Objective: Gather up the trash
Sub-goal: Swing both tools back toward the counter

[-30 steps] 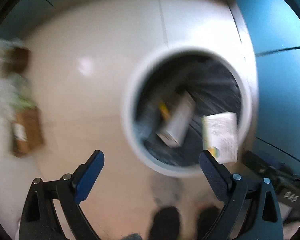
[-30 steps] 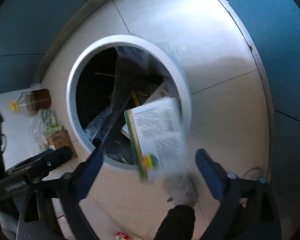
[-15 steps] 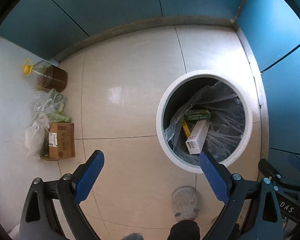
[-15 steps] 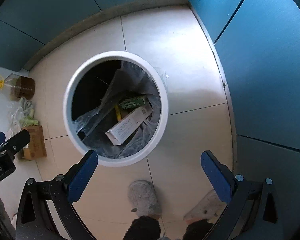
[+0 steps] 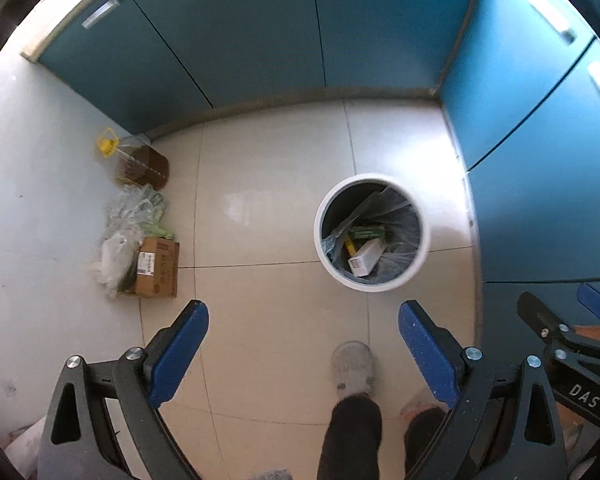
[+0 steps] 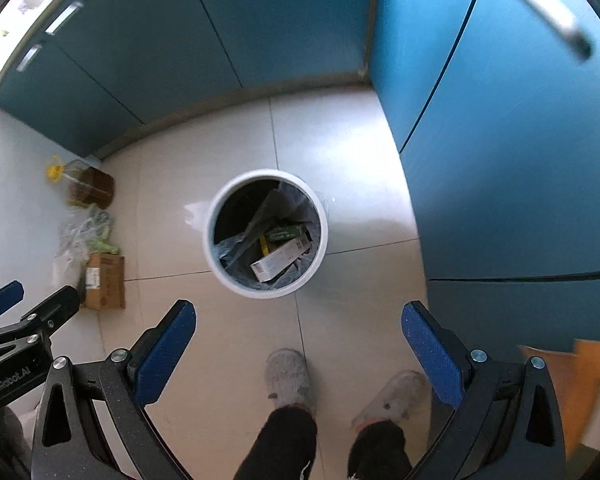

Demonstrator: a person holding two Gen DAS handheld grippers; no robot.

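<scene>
A white round trash bin point(image 5: 422, 256) with a clear liner stands on the tiled floor; it also shows in the right wrist view point(image 6: 216, 256). Inside lie a white box point(image 5: 365, 257) point(image 6: 280, 261) and a green box point(image 5: 367, 233) point(image 6: 285, 233). My left gripper point(image 5: 303, 346) is open and empty, high above the floor, left of the bin. My right gripper point(image 6: 299, 344) is open and empty, high above the bin's near side.
A cardboard box point(image 5: 158, 268), crumpled plastic bags point(image 5: 130, 220) and an oil bottle point(image 5: 140, 162) sit by the left wall. Blue cabinets point(image 5: 260, 32) line the back and right. The person's feet point(image 6: 288, 376) stand below the grippers.
The white box dropped from my right gripper into the bin. Both grippers have risen well away from the bin, which looks much smaller now.
</scene>
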